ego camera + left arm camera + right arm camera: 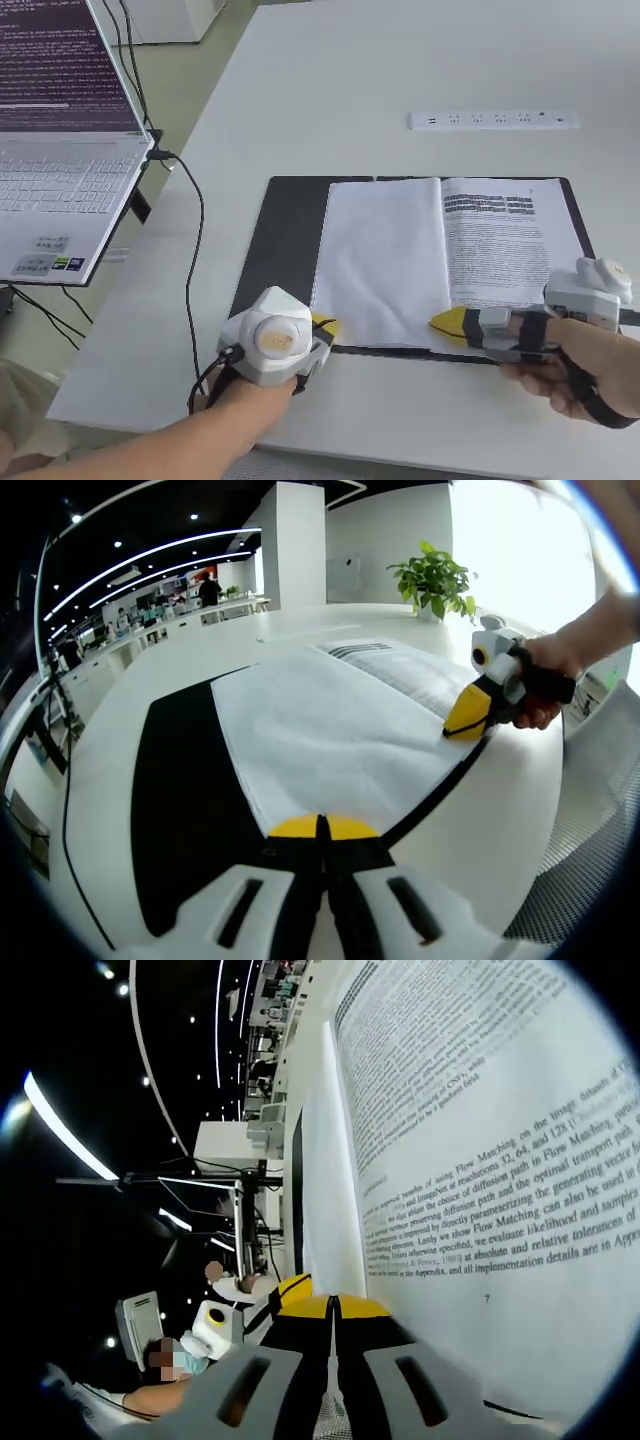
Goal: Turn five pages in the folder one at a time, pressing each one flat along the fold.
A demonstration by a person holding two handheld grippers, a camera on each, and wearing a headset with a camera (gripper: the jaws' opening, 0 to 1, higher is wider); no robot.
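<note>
A black folder (pixel 285 240) lies open on the white table. A blank turned page (pixel 380 260) lies left of the fold and a printed page (pixel 505 250) right of it. My left gripper (pixel 322 328) is shut, its yellow tips at the bottom left corner of the blank page (pixel 330 730). In its own view the left gripper (pixel 322 826) has its jaws pressed together. My right gripper (pixel 445 322) is shut with its tip on the bottom edge of the pages near the fold. The right gripper (pixel 333 1305) points along the printed page (pixel 480 1140).
An open laptop (pixel 60 150) stands at the far left with a black cable (pixel 190 260) trailing across the table towards me. A white power strip (pixel 493 120) lies behind the folder. The table's front edge runs just below both hands.
</note>
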